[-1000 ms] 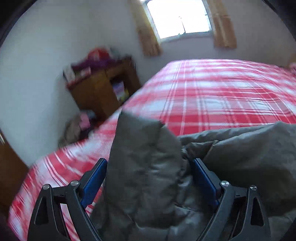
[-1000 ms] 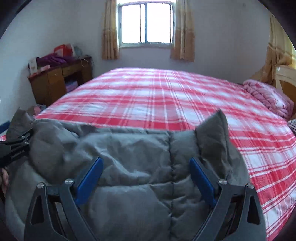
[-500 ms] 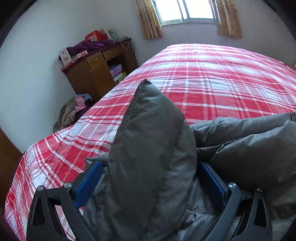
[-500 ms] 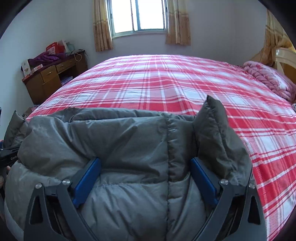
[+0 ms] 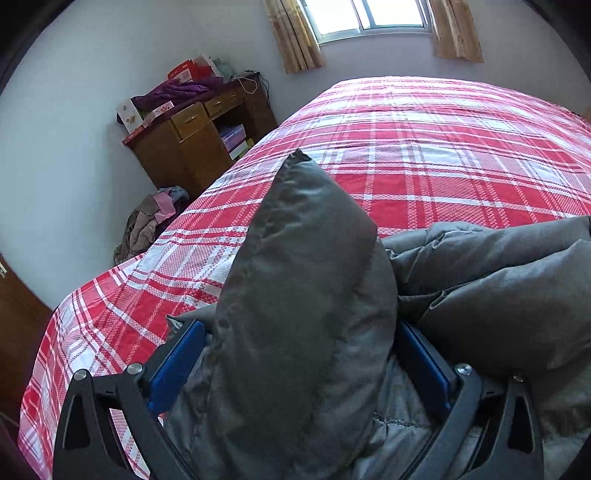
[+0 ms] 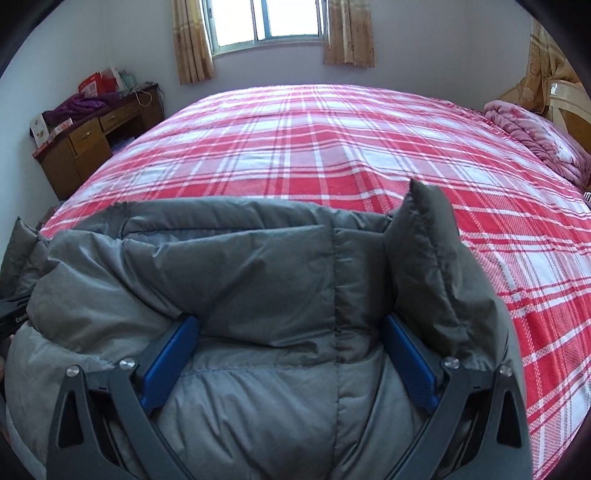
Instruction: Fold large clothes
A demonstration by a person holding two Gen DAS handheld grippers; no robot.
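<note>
In the left wrist view, the left gripper [image 5: 299,354] has its blue jaws spread wide, and a puffy corner of the grey jacket [image 5: 306,295] stands up between them like a pointy ear. The jacket lies on the near edge of the bed [image 5: 424,147], which has a red and white checked cover. Past the bed's left side stands a brown wooden cabinet [image 5: 192,147] with purple cloth and boxes on top, and a heap of clothes [image 5: 147,225] sits on the floor below it. In the right wrist view, the right gripper [image 6: 291,354] has its jaws wide too, and they are opening right now, with the jacket [image 6: 240,280] bunched between them. This view shows the whole wide jacket, with a second pointy corner on its right. It also shows a pink blanket [image 6: 532,140] at the bed's [image 6: 314,147] far right end. A window [image 6: 266,22] with yellow curtains is in the wall behind the bed.
</note>
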